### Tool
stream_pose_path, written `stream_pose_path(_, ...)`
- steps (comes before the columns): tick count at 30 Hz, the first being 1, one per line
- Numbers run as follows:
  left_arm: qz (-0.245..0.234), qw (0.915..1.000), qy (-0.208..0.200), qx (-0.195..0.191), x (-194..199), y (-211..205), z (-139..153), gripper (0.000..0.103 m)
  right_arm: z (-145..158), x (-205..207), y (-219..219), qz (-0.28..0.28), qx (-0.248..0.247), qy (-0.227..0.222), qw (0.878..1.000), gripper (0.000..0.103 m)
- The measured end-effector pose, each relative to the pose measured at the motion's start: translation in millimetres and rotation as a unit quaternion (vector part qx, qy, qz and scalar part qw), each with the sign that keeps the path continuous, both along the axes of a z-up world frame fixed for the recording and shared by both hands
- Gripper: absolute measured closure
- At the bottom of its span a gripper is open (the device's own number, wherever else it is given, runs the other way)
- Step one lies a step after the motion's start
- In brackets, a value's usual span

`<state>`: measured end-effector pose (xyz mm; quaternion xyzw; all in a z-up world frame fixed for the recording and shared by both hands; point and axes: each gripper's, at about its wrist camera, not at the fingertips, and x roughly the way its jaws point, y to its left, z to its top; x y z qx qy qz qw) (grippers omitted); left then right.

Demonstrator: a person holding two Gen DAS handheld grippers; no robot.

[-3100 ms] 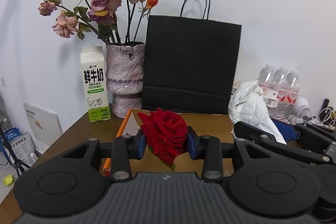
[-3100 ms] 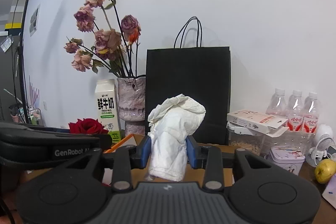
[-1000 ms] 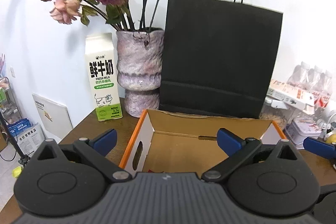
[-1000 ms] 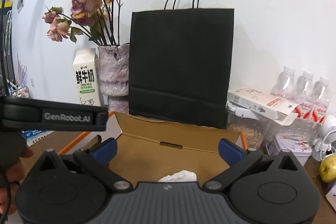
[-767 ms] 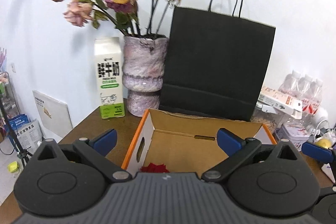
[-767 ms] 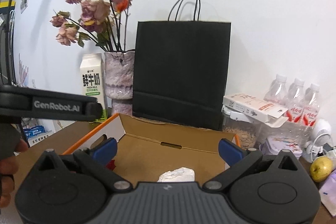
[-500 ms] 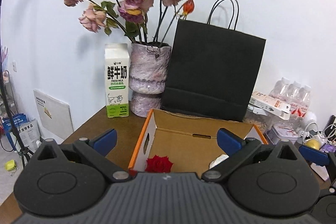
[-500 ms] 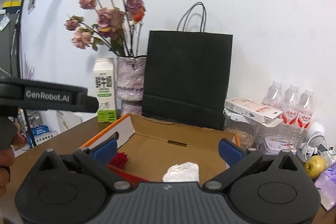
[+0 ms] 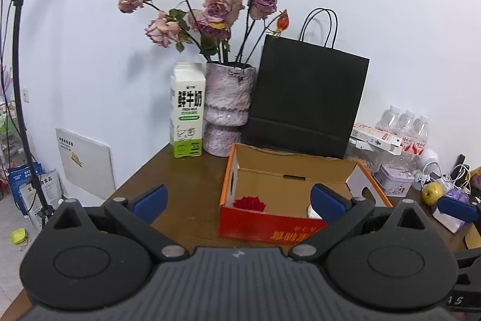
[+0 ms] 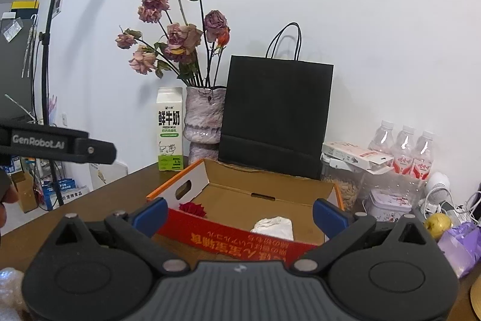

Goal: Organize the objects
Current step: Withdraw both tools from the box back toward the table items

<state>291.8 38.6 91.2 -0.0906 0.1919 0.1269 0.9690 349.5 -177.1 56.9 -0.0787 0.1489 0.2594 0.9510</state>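
Note:
An open cardboard box (image 9: pixel 272 226) with a red front and orange rim sits on the brown table. A red rose head (image 9: pixel 250 204) lies in its left part, and a crumpled white tissue (image 10: pixel 273 227) lies in its right part. The rose (image 10: pixel 194 208) shows behind the box's front wall in the right wrist view; in the left wrist view only an edge of the tissue (image 9: pixel 312 213) shows. My left gripper (image 9: pixel 237 199) is open and empty, held back from the box. My right gripper (image 10: pixel 239 214) is open and empty too, in front of the box (image 10: pixel 228 236).
Behind the box stand a milk carton (image 9: pixel 187 110), a stone vase of dried roses (image 9: pixel 227 107) and a black paper bag (image 9: pixel 306 101). Water bottles (image 10: pixel 402 149), a tin (image 10: pixel 387 203), a pear (image 10: pixel 437 223) and cables crowd the right. A lamp stand (image 9: pixel 21 80) rises at left.
Both grippers let go of the rose and the tissue, which now lie in the box. Since then both have drawn back and up, away from the box.

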Motion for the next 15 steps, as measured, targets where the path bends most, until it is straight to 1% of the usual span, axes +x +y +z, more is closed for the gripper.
stream_pose_path(7,0.008,1.0,0.005,0.0,-30,21,-8,0.0,-9,-31,7,-0.005,-0.014,-0.005,1.0,0.0)
stream_pose_path(10,0.001,0.9999,0.012,-0.004,-38,30,-12,0.0,-16,-44,7,-0.009,-0.012,-0.008,1.0,0.0)
stream_pose_path(15,-0.007,0.9999,0.009,0.01,-53,39,-22,0.0,-29,-60,5,-0.026,-0.008,-0.002,1.0,0.0)
